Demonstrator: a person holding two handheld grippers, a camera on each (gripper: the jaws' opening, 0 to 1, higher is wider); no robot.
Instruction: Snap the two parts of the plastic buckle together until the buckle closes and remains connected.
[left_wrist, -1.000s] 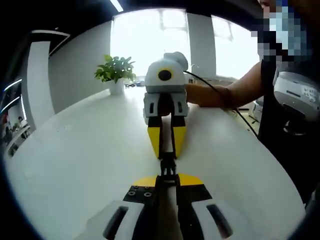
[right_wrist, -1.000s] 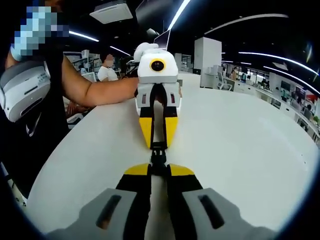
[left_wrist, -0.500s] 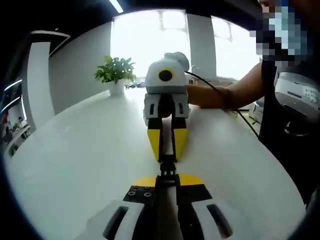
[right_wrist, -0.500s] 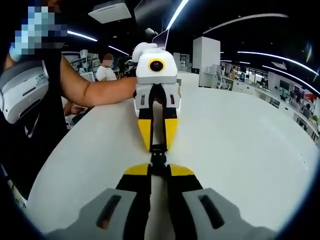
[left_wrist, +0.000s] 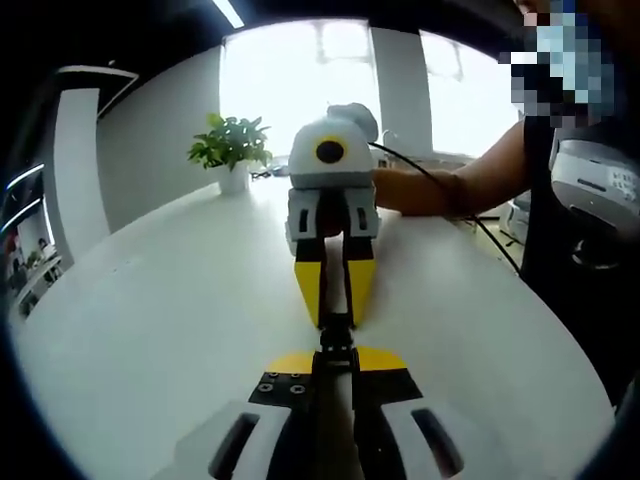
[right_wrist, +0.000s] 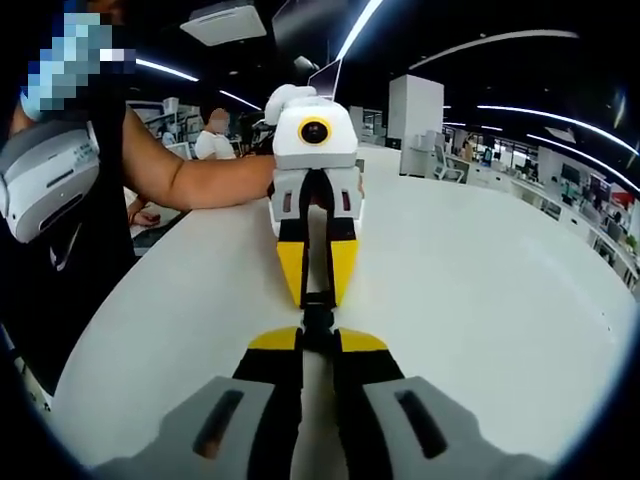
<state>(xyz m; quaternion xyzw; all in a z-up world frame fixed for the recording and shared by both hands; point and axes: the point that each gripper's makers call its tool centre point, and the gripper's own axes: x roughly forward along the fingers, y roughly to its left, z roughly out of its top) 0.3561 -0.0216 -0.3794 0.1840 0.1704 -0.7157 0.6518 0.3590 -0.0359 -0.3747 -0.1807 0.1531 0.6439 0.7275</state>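
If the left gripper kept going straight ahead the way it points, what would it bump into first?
The black plastic buckle pinched in the left gripper, then, right behind it, the yellow tips of the right gripper facing it head-on over the white table. Hardly any gap seems left.

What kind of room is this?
Probably a big open office. There's a large white table, a potted plant by a bright window, and long ceiling lights over desks far behind.
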